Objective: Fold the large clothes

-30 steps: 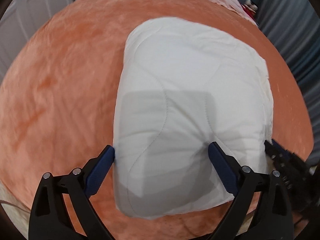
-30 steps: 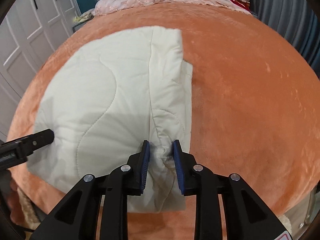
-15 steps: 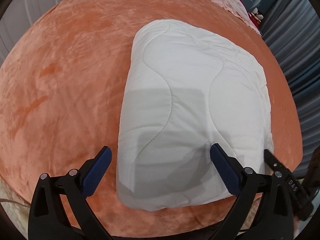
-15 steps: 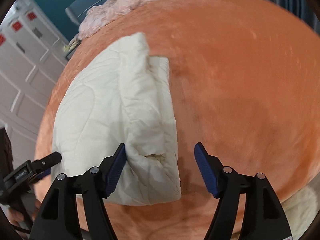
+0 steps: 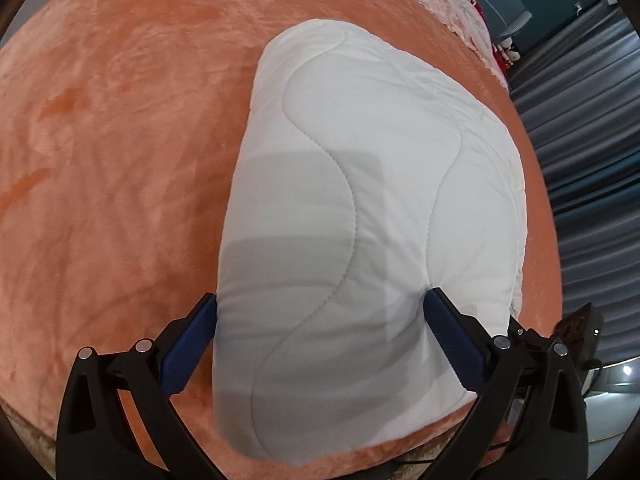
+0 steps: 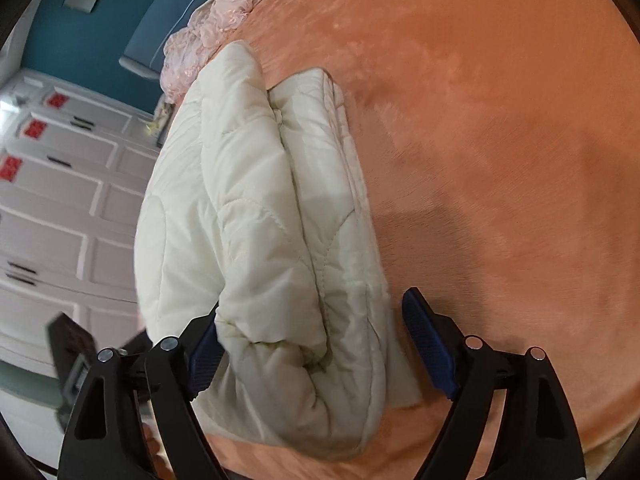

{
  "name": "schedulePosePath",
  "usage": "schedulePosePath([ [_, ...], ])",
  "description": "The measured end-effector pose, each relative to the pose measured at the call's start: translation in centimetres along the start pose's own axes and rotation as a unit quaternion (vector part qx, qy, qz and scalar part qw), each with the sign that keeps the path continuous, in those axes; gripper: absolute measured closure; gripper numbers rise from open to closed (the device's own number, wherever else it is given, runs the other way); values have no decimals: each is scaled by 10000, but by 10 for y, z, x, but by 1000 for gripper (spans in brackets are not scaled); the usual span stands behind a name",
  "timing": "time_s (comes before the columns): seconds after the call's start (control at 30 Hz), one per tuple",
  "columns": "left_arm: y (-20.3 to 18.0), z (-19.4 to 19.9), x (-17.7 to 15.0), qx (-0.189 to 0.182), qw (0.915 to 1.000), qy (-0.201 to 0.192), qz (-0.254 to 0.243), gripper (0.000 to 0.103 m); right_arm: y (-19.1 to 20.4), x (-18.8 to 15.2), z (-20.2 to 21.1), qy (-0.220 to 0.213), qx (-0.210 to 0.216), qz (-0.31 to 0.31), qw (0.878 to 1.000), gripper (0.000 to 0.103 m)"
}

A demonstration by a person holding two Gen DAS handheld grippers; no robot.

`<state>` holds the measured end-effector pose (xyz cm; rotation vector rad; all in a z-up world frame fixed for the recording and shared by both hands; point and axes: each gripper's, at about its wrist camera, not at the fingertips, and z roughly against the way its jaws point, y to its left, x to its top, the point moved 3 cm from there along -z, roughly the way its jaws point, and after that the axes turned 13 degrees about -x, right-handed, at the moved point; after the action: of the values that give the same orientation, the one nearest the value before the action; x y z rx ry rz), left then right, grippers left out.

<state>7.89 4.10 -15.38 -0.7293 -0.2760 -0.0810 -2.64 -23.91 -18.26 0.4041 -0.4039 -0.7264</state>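
- Bed (image 5: 120,140): a wide surface under an orange plush cover carries everything. Its near edge runs along the bottom of both wrist views; a pink lacy cloth (image 6: 212,28) lies bunched at the far end.
- Jacket (image 5: 360,220): a white quilted garment, already folded into a thick, roughly rectangular bundle. It lies close to the bed's near edge, its long side running away toward the far end. In the right wrist view the jacket (image 6: 260,220) shows stacked layers along one side, with a doubled roll at the near end, so several folds look done.
- Right gripper (image 6: 312,344): its jaws have just been opening and now stand wide, one either side of the bundle's near end. The left pad sits against the cloth; the right pad stands clear of it over the cover. Nothing is clamped, so this reads as a release.
- Left gripper (image 5: 324,332): jaws spread wide astride the other near corner of the bundle. The pads lie at the cloth's edges without pinching it, as far as I can tell.
- What is left, by my judgement: little. The bundle looks compact and settled; perhaps a pat to flatten the puffy top, tidying the loose near end, or moving on to another garment.
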Motion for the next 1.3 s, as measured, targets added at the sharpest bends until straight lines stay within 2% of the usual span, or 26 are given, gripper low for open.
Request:
schedulePosePath([
  [0.1,6,-8,2,-233,9997,-43,-16,5,-2,-1,-11,81,367,-291,9989,21],
  [0.17,8,-10,3,-359,9993,-62,0,5,2,-1,-14,41,384,-304,9988,23],
  [0.2,5,-9,5,-360,9993,-75,-28,5,5,-1,-14,6,351,-270,9990,29],
  [0.23,1,-7,5,-344,9993,-100,-103,9,10,-1,-10,-69,298,-167,9994,39],
  [0.27,-4,-5,6,-309,9992,-125,-204,14,12,-1,-4,-126,222,-66,9997,44],
  [0.33,-20,5,6,-228,9981,-205,-542,23,24,-3,13,-343,15,281,9990,60],
  [0.37,-31,12,8,-171,9963,-281,-797,29,30,-1,21,-446,-27,395,9982,62],
  [0.43,-44,23,12,-136,9932,-409,-1079,35,47,3,36,-716,-158,660,9951,66],
  [0.53,-63,43,23,-150,9876,-677,-1406,39,79,6,59,-1253,-488,1197,9837,68],
  [0.6,-72,57,34,-215,9838,-873,-1549,40,105,10,73,-1661,-693,1599,9706,69],
  [0.77,-85,89,64,-380,9693,-1351,-2020,44,157,31,97,-2446,-619,2160,9432,73],
  [0.87,-82,102,90,-447,9617,-1629,-2161,44,185,44,91,-2607,-584,2410,9330,73],
  [0.97,-63,94,121,-369,9554,-1816,-2300,43,201,55,65,-2602,-569,2508,9307,73],
  [1.03,-38,73,135,-85,9598,-1662,-2260,39,203,60,23,-2212,-634,2607,9376,69],
  [1.07,-20,58,141,141,9650,-1501,-2144,35,197,63,-9,-1760,-724,2551,9480,68],
  [1.1,4,37,145,481,9743,-1145,-1879,35,186,64,-42,-1136,-820,2399,9606,66],
  [1.13,24,21,145,738,9820,-764,-1564,31,179,64,-56,-780,-820,2247,9678,59],
  [1.17,39,17,142,762,9873,-591,-1264,29,169,58,-56,-693,-605,1916,9772,56],
  [1.2,48,29,133,608,9893,-763,-1086,29,164,52,-45,-851,-519,1830,9780,51],
  [1.23,51,40,127,639,9881,-927,-1050,27,161,47,-35,-983,-514,1835,9767,46],
  [1.3,53,63,113,878,9858,-1062,-957,27,155,32,-5,-1326,-723,1945,9692,44],
])
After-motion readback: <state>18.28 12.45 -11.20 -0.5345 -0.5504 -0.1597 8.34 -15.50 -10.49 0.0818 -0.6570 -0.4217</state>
